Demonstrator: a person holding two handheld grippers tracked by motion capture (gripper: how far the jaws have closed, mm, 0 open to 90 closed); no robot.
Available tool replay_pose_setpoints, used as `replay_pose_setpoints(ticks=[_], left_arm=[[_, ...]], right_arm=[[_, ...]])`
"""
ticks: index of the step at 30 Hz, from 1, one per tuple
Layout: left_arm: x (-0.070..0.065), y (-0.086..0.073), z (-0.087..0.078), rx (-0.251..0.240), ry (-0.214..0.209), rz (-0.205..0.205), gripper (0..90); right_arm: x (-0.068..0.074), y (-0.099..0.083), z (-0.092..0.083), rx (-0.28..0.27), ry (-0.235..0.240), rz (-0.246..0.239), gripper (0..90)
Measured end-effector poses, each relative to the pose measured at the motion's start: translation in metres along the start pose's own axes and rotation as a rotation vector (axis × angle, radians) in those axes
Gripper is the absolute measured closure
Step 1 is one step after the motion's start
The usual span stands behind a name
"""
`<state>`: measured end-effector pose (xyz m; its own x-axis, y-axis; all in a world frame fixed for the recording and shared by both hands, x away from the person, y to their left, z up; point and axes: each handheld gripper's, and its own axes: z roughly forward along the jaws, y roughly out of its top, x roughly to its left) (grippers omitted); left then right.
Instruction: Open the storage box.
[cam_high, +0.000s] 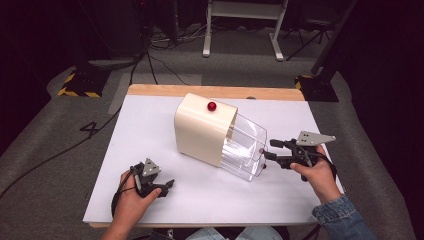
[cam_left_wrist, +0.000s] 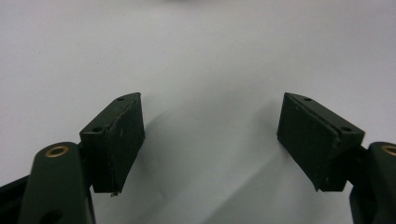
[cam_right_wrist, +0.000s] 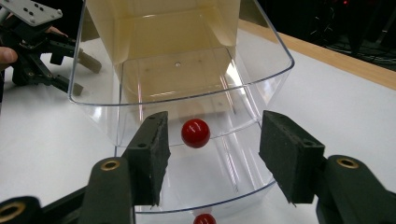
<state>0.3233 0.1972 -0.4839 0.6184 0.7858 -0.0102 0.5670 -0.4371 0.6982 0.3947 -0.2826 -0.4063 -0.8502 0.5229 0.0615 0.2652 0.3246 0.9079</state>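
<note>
White tabletop (cam_high: 150, 130) lies bare under your left gripper (cam_left_wrist: 210, 135), which rests near the front edge with its jaws spread wide and nothing between them. Your right gripper (cam_right_wrist: 212, 156) is likewise released, jaws wide on either side of the small red knob (cam_right_wrist: 195, 132) on the clear drawer (cam_right_wrist: 252, 60), not touching it. Beyond, that drawer stands pulled out of the cream cabinet (cam_high: 200, 130), which has another red knob (cam_high: 212, 106) on top.

A cream box (cam_high: 204, 129) with a red knob (cam_high: 212, 106) is sitting mid-worktop (cam_high: 150, 125), its clear drawer (cam_high: 245, 147) sticking out toward the right edge. The right gripper (cam_high: 268, 149), jaws apart, is reaching at the drawer; the left gripper (cam_high: 168, 185) is resting near the front edge.
</note>
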Motion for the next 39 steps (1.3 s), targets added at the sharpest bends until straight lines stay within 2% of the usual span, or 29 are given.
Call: replay_pose_setpoints(ticks=[5, 8, 9, 11, 12, 16, 20, 22, 27, 31, 33, 35, 37, 39], left_arm=[[0.000, 0.000, 0.000, -0.001, 0.000, 0.000, 23.3], [0.000, 0.000, 0.000, -0.002, -0.002, -0.005, 23.3], [0.000, 0.000, 0.000, 0.001, -0.002, -0.005, 23.3], [0.000, 0.000, 0.000, 0.001, -0.003, -0.007, 23.3], [0.000, 0.000, 0.000, 0.001, -0.003, -0.006, 23.3], [0.000, 0.000, 0.000, 0.001, -0.003, -0.005, 23.3], [0.000, 0.000, 0.000, 0.003, -0.005, -0.008, 23.3], [0.000, 0.000, 0.000, 0.004, -0.007, -0.012, 23.3], [0.000, 0.000, 0.000, 0.003, -0.006, -0.010, 23.2], [0.000, 0.000, 0.000, 0.005, -0.007, -0.012, 23.2], [0.000, 0.000, 0.000, 0.005, -0.007, -0.013, 23.2], [0.000, 0.000, 0.000, 0.003, -0.008, -0.011, 23.2], [0.000, 0.000, 0.000, 0.004, -0.007, -0.011, 23.2], [0.001, 0.000, 0.000, 0.003, -0.007, -0.010, 23.2]], right_arm=[[0.000, 0.000, -0.007, -0.004, -0.014, -0.002, 40.6], [-0.001, -0.002, -0.015, 0.005, -0.043, -0.002, 39.2], [-0.002, -0.004, -0.023, 0.001, -0.061, 0.015, 38.3], [-0.002, -0.005, -0.025, 0.002, -0.067, 0.019, 38.1], [-0.003, -0.008, -0.031, 0.008, -0.087, 0.038, 36.8], [-0.004, -0.013, -0.041, 0.025, -0.120, 0.051, 35.5], [-0.007, -0.024, -0.058, 0.044, -0.164, 0.088, 34.6], [-0.008, -0.026, -0.062, 0.049, -0.172, 0.096, 34.5], [-0.015, -0.043, -0.080, 0.099, -0.213, 0.126, 32.9], [-0.018, -0.049, -0.086, 0.141, -0.222, 0.154, 33.3], [-0.020, -0.053, -0.087, 0.170, -0.246, 0.169, 33.0], [-0.023, -0.062, -0.087, 0.229, -0.266, 0.177, 31.2], [-0.023, -0.064, -0.087, 0.242, -0.273, 0.177, 30.8], [-0.025, -0.075, -0.084, 0.278, -0.300, 0.161, 28.6]])
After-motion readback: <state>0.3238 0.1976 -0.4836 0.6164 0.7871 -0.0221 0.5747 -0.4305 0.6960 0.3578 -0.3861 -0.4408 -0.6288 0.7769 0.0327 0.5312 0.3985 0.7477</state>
